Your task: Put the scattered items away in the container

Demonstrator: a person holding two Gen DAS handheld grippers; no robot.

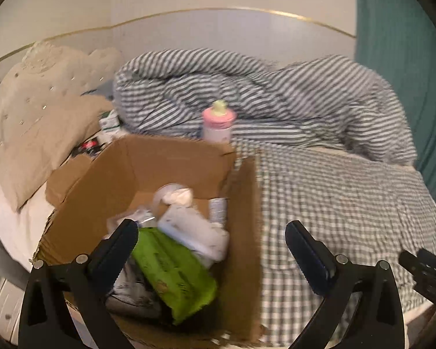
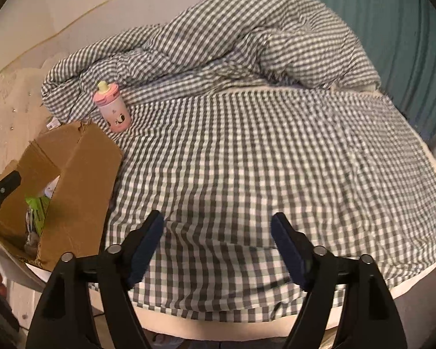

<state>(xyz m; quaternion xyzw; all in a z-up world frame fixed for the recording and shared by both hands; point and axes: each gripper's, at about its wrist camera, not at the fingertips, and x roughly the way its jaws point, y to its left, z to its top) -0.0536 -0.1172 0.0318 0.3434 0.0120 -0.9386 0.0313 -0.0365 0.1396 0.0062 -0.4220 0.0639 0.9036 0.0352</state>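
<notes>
An open cardboard box [image 1: 130, 168] stands on the bed and also shows in the right wrist view [image 2: 81, 186]. It holds a green packet [image 1: 174, 273], a white package [image 1: 189, 229], a small can [image 1: 219, 209] and crumpled white items. A pink sippy cup [image 1: 218, 123] with a yellow spout stands upright on the bed just behind the box; it also shows in the right wrist view [image 2: 113, 110]. My left gripper [image 1: 212, 247] is open and empty, over the box's near right side. My right gripper [image 2: 218, 241] is open and empty above the checked sheet, right of the box.
A bunched checked duvet [image 2: 232, 43] lies at the back of the bed. Beige pillows [image 1: 37, 122] and small packets [image 1: 109, 125] lie left of the box. A teal curtain [image 2: 378, 23] hangs at the right. The bed's front edge [image 2: 247, 322] is close below my right gripper.
</notes>
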